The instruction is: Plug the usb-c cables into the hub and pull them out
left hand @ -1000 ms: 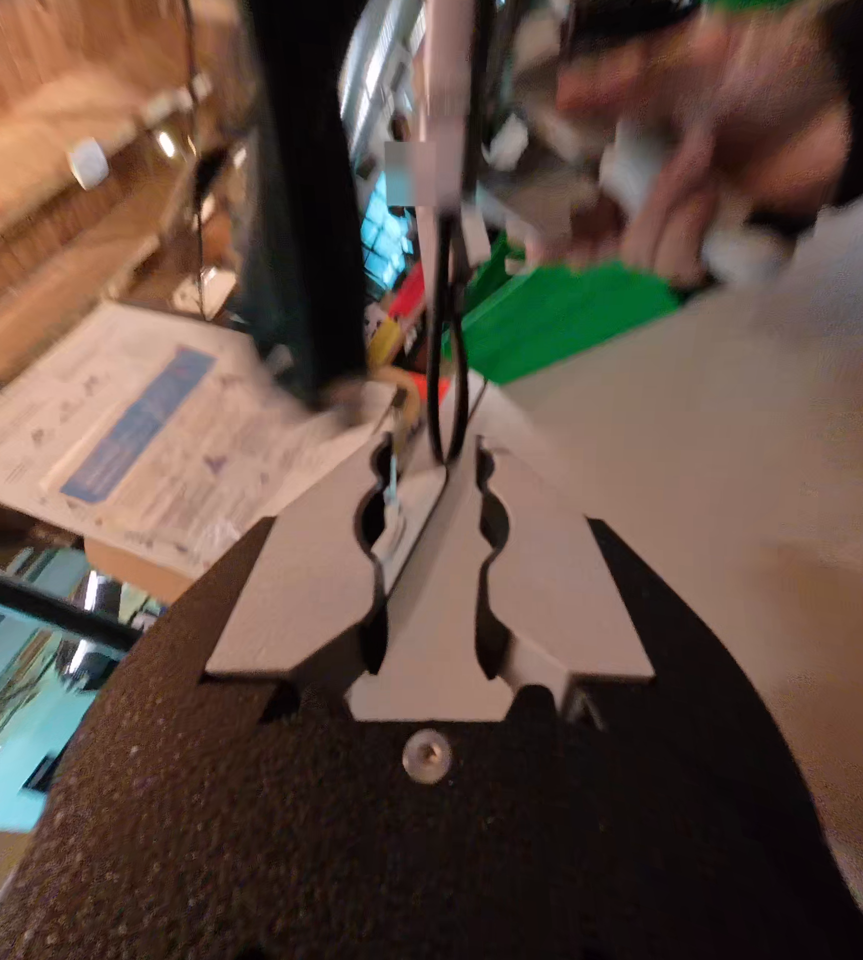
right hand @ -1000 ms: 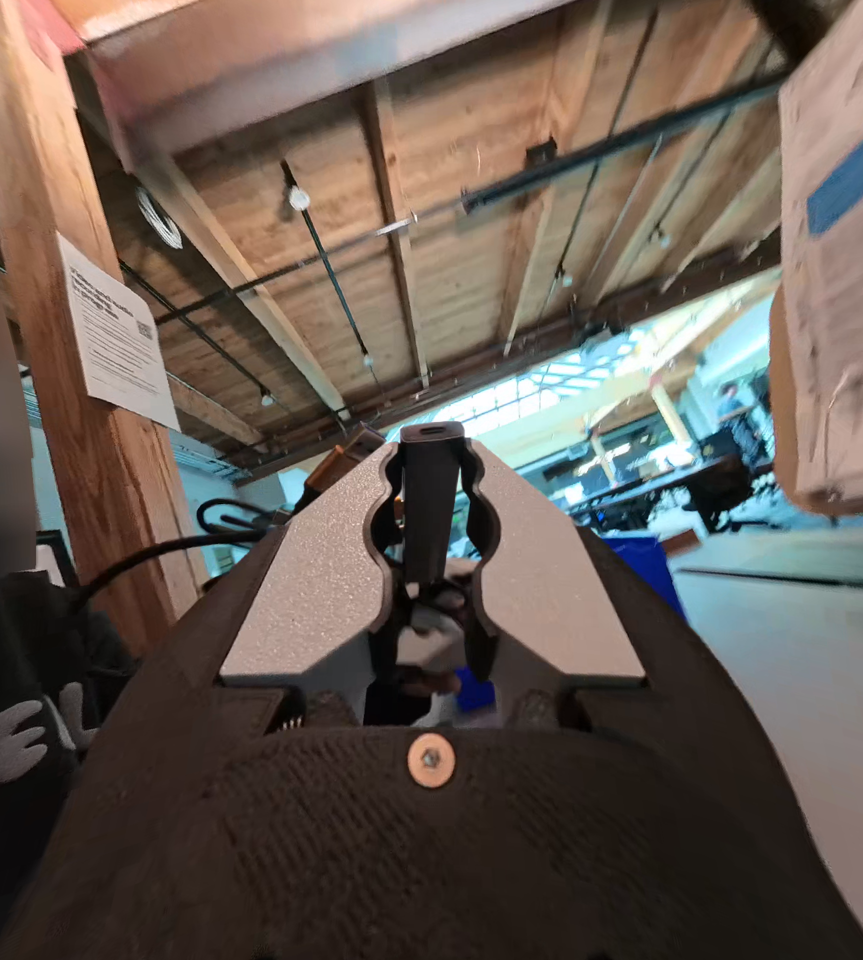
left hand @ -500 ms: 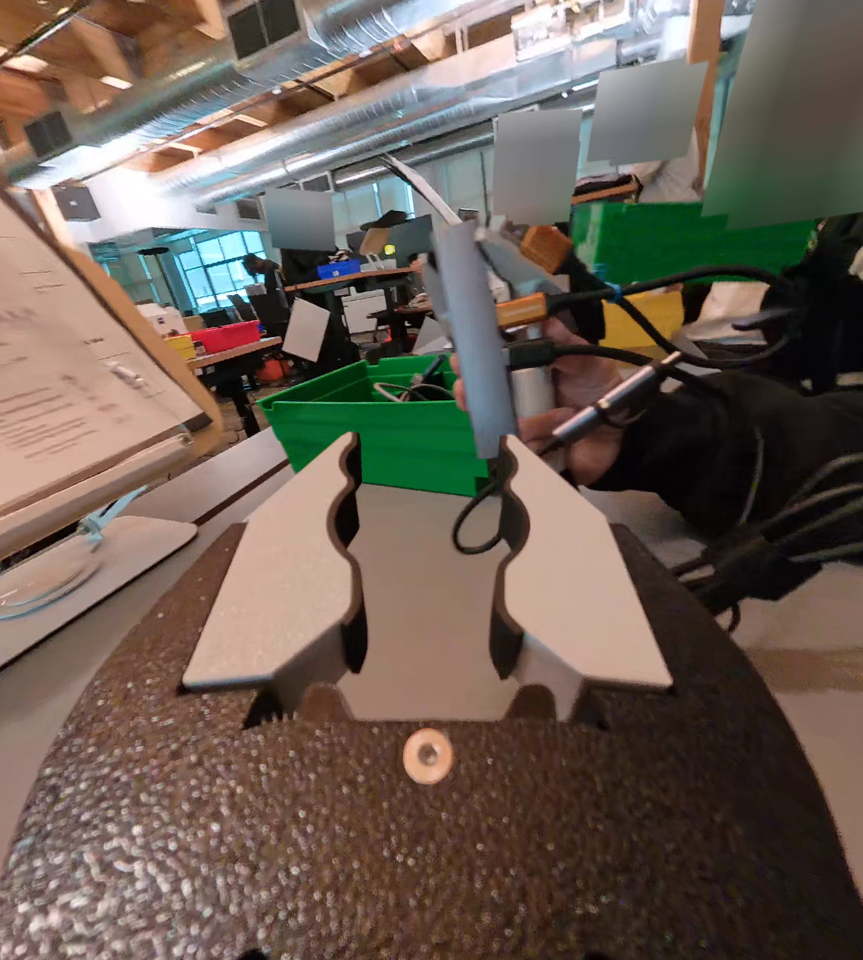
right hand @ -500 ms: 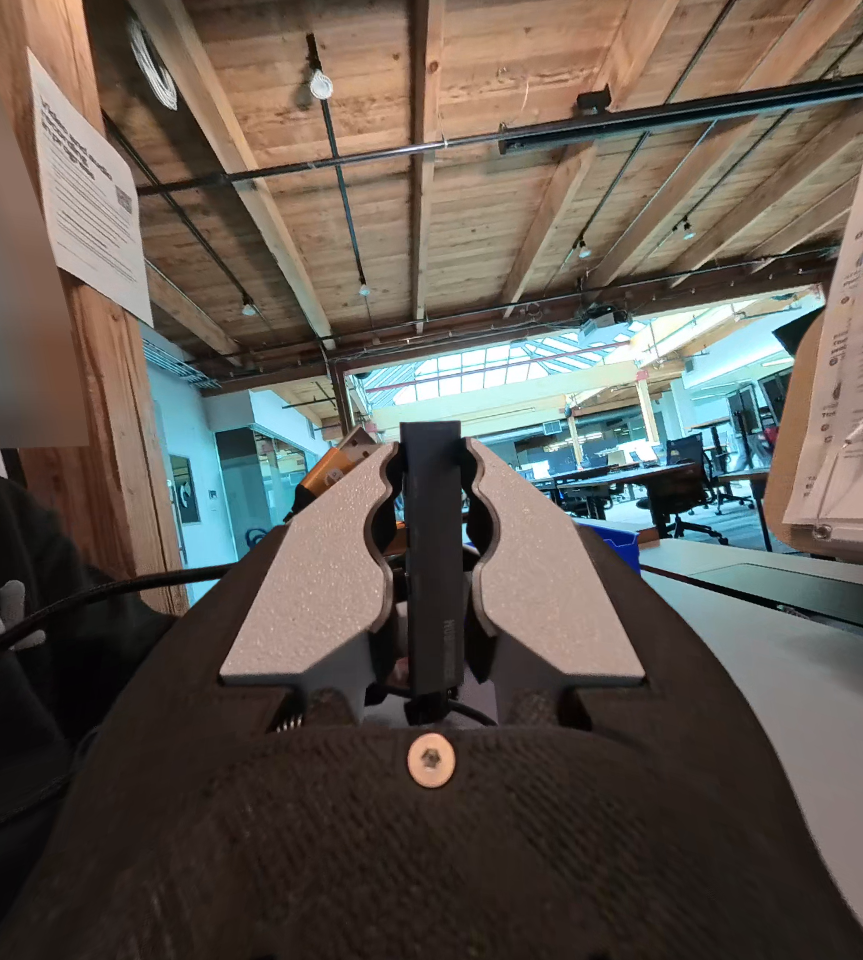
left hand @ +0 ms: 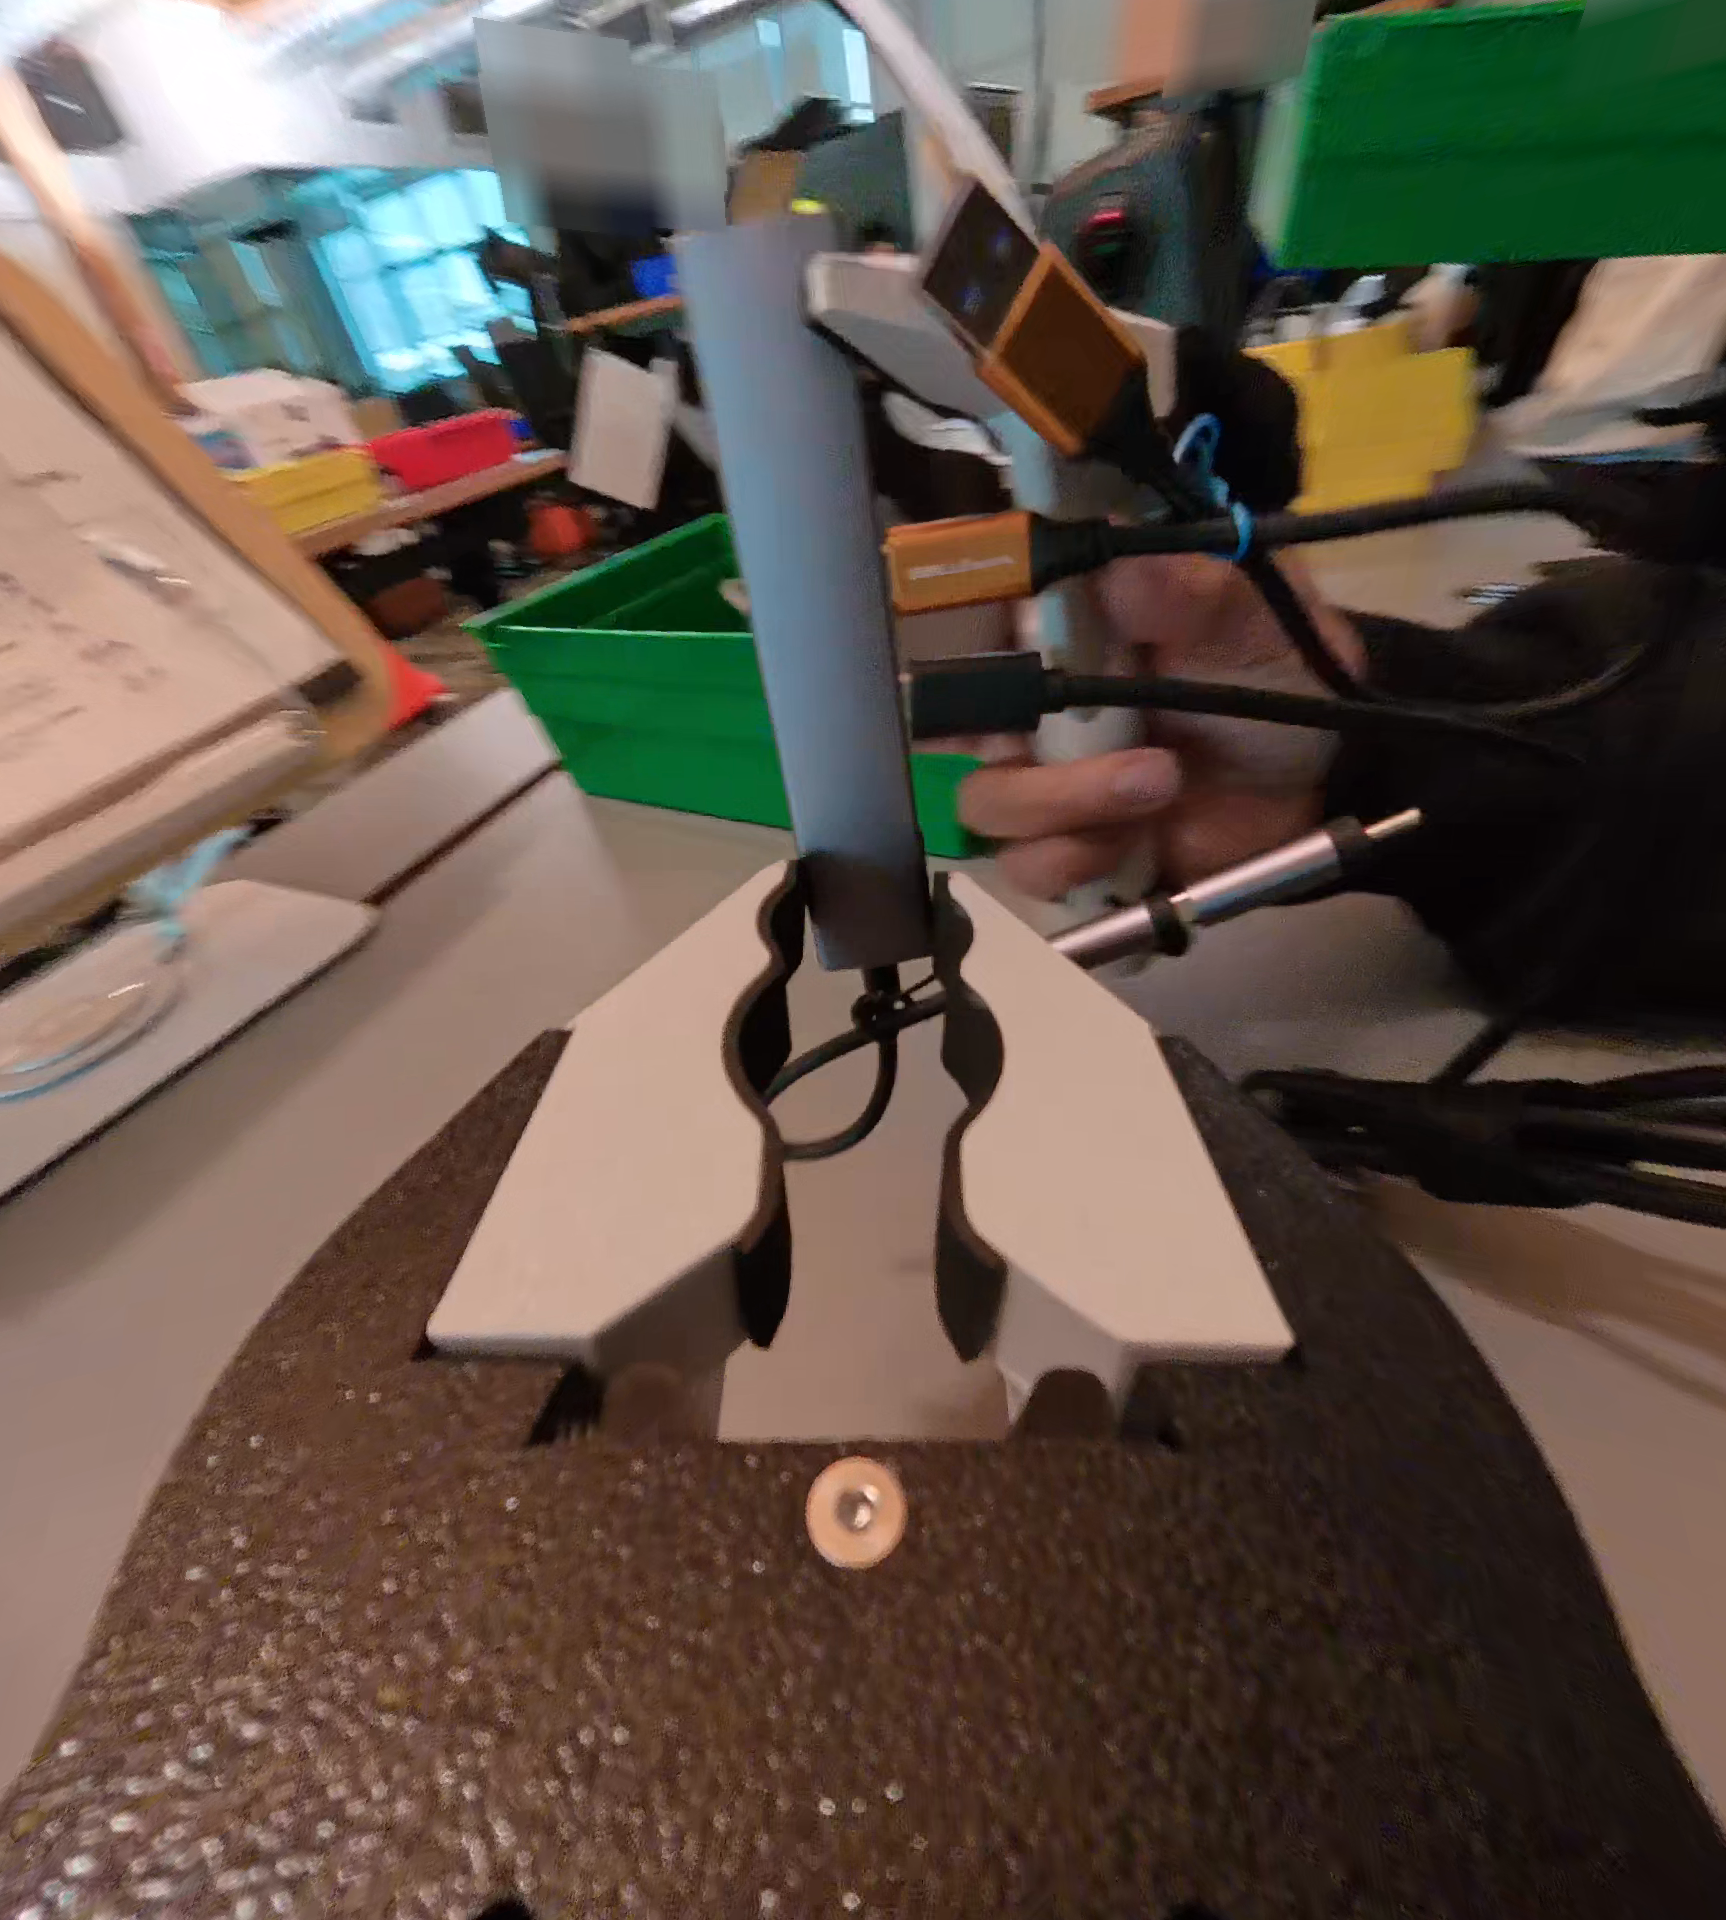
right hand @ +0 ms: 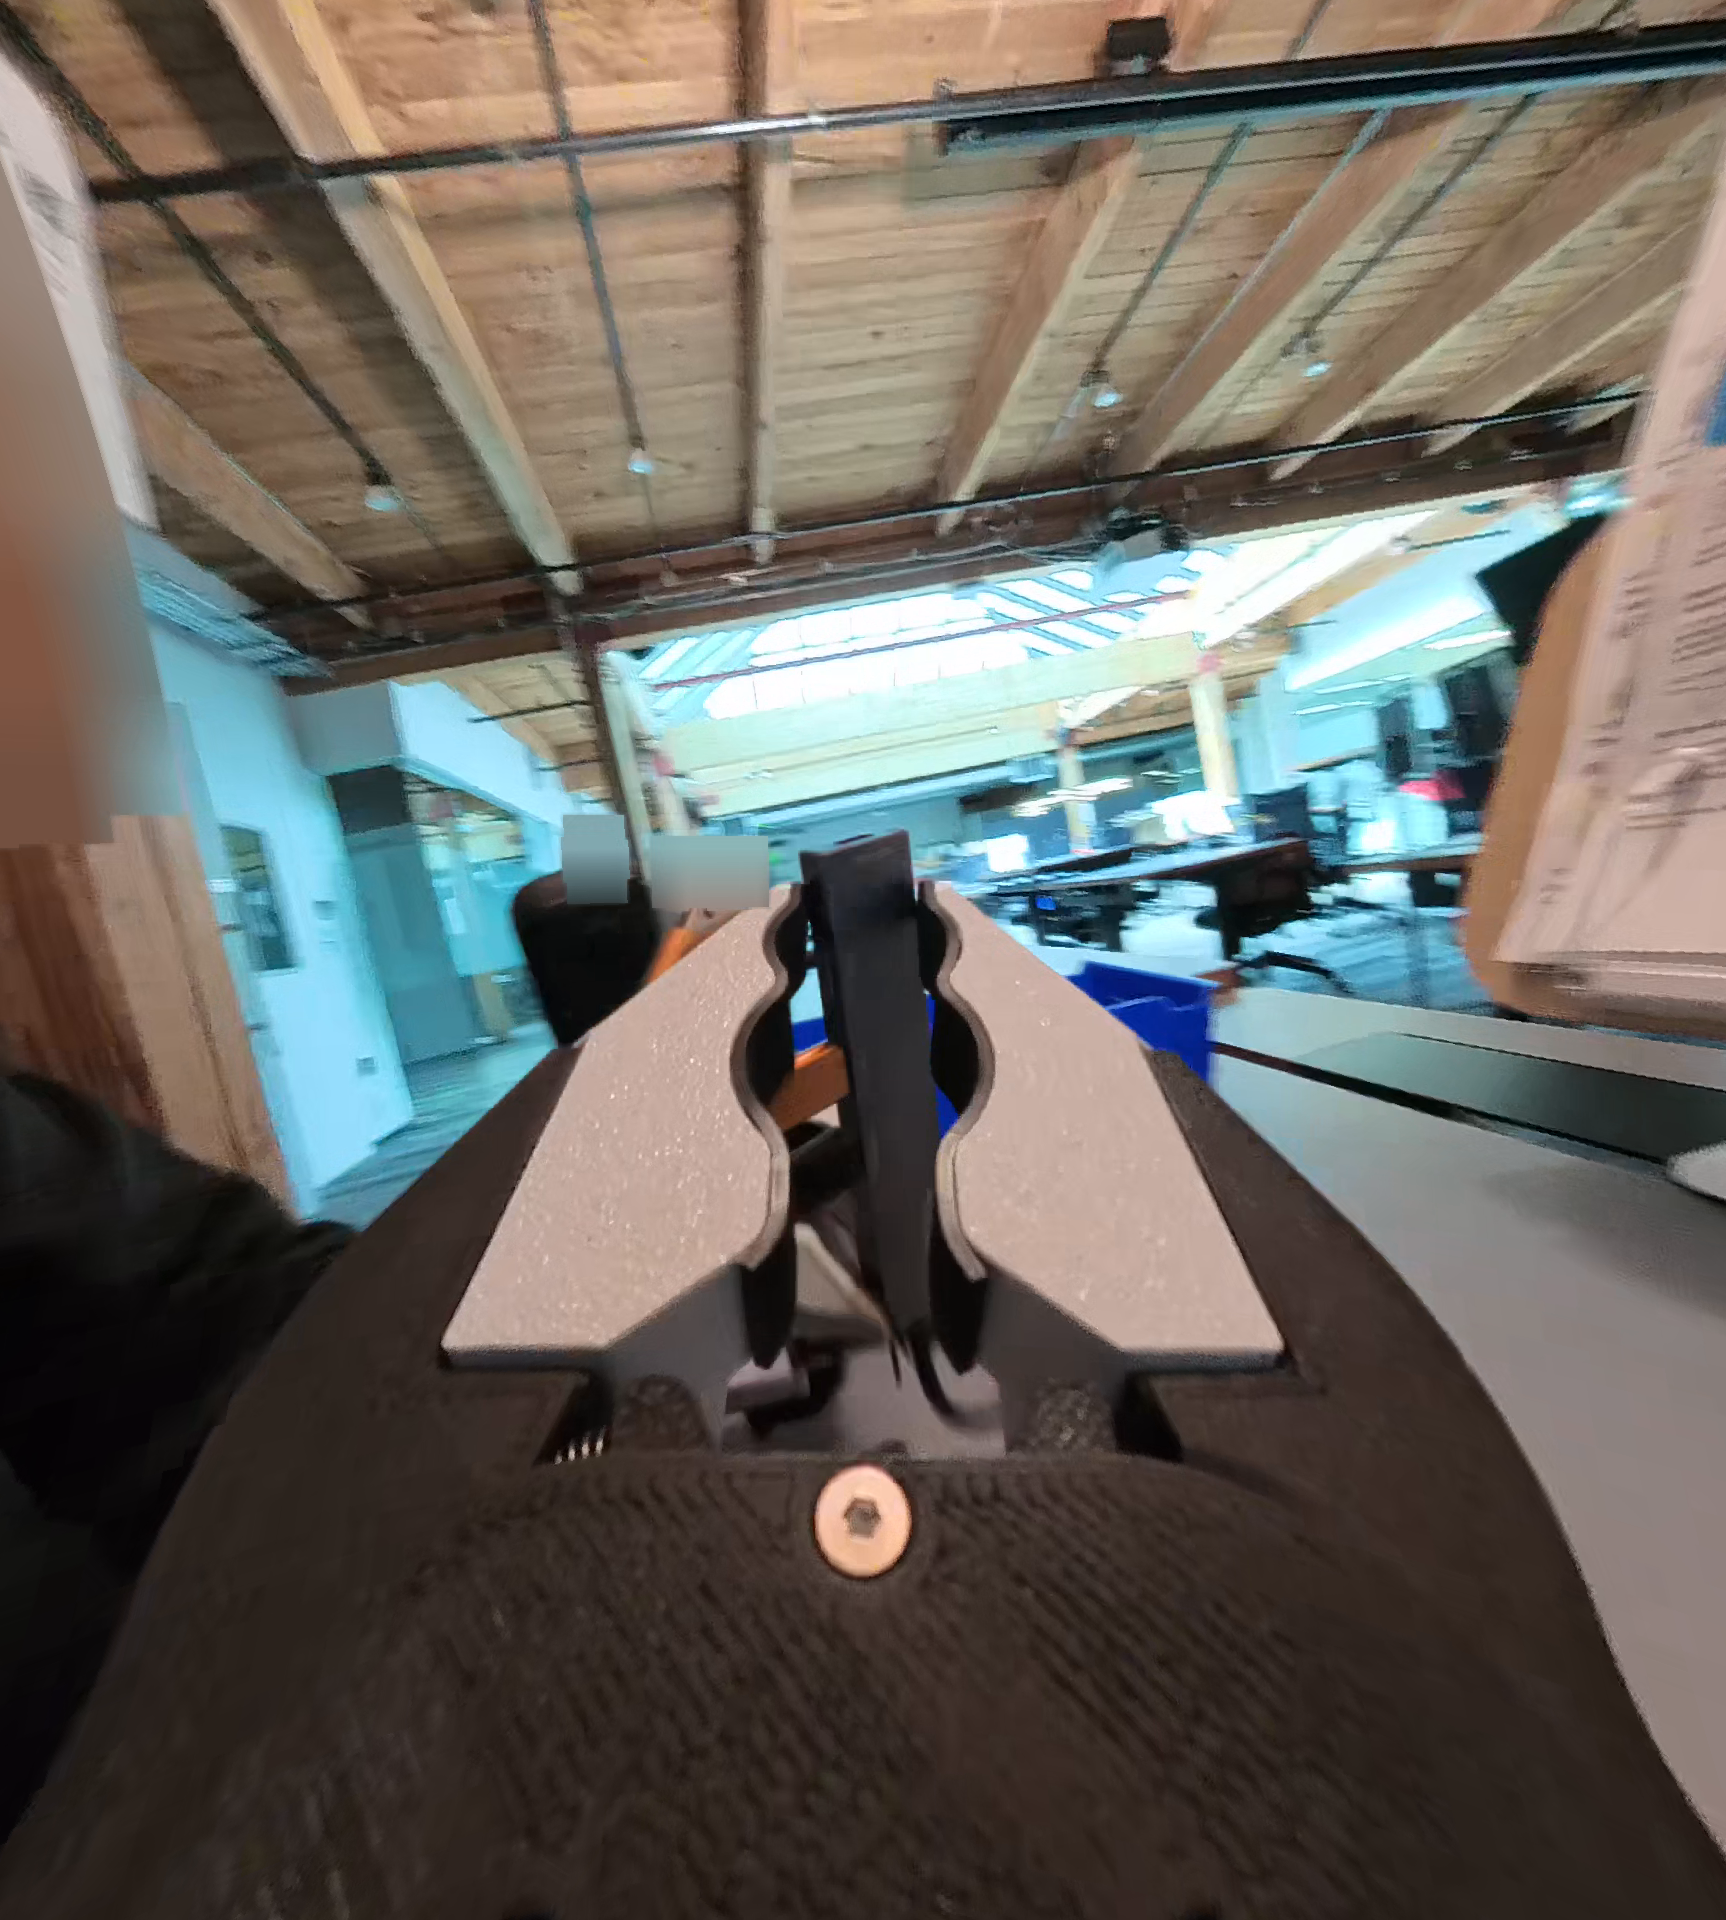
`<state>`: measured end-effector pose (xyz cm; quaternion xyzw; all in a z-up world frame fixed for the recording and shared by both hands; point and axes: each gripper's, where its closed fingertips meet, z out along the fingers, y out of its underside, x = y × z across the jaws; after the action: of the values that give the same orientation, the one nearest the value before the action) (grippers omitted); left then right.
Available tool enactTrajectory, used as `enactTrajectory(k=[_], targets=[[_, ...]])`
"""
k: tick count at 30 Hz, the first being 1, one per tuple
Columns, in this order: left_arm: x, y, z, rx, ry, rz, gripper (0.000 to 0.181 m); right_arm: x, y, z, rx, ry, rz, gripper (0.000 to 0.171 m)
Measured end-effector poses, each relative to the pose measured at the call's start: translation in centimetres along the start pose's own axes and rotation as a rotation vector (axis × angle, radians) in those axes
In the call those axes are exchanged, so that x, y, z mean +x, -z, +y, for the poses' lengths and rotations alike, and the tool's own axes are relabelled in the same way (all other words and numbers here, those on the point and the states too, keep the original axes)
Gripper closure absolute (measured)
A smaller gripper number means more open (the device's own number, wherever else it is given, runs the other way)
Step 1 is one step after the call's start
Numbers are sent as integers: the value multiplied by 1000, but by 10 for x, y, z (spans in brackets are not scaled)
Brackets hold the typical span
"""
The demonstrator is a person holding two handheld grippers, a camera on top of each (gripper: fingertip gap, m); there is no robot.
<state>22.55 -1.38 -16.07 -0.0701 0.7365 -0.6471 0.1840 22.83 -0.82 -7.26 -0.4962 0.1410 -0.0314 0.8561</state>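
Note:
The grey hub (left hand: pixel 807 540) stands upright in the left wrist view. My left gripper (left hand: pixel 866 883) is closed around its lower end. An orange-plug cable (left hand: pixel 958 566) and a black-plug cable (left hand: pixel 978 704) are plugged into its right side. A second orange connector (left hand: pixel 1041 332) sits by its top. A silver plug (left hand: pixel 1264 883) hangs loose near a hand (left hand: pixel 1202 790). In the right wrist view my right gripper (right hand: pixel 857 899) is shut on the hub (right hand: pixel 880 1039), seen edge-on as a dark bar.
A green bin (left hand: pixel 651 696) stands behind the hub on the grey table (left hand: pixel 215 1195). A board with papers (left hand: pixel 59 582) leans at the left and shows in the right wrist view (right hand: pixel 1690 675). A bundle of black cables (left hand: pixel 1565 1143) lies at the right. About 9 cm separates my left fingertips from my right.
My left gripper opened, swung level toward the hub, and its fingers have now narrowed around the hub's lower end. My right gripper has kept its hold and tilted lower.

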Motion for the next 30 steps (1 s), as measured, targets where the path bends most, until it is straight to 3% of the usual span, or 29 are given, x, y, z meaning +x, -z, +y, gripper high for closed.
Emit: enactTrajectory(k=[1, 2, 4, 5, 8, 11, 13, 16, 20, 24, 30], targets=[[-12, 5, -2, 6, -12, -59, 160, 10, 4, -5, -13, 41, 82, 155], [-24, 12, -2, -10, -24, -111, 161, 24, 10, -10, -42, 106, 193, 148], [-57, 28, 8, -107, -78, -285, 161, 42, 24, -23, -135, 314, 383, 119], [-70, 36, 14, -166, -115, -363, 161, 50, 32, -30, -185, 443, 483, 114], [-97, 53, 39, -372, -150, -524, 160, 46, 28, -30, -278, 694, 564, 117], [-97, 53, 59, -494, -150, -527, 160, 42, 4, 21, -503, 757, 509, 120], [-90, 47, 57, -461, -96, -475, 160, 47, -1, 54, -654, 827, 520, 124], [-76, 40, 49, -398, -32, -386, 161, 57, 2, 68, -728, 970, 569, 131], [-63, 33, 48, -352, 89, -296, 161, 61, 6, 100, -838, 896, 492, 126], [-61, 35, 50, -311, 213, -241, 161, 74, 19, 105, -920, 956, 516, 135], [-60, 37, 45, -266, 275, -208, 161, 69, 15, 101, -858, 940, 495, 141]])
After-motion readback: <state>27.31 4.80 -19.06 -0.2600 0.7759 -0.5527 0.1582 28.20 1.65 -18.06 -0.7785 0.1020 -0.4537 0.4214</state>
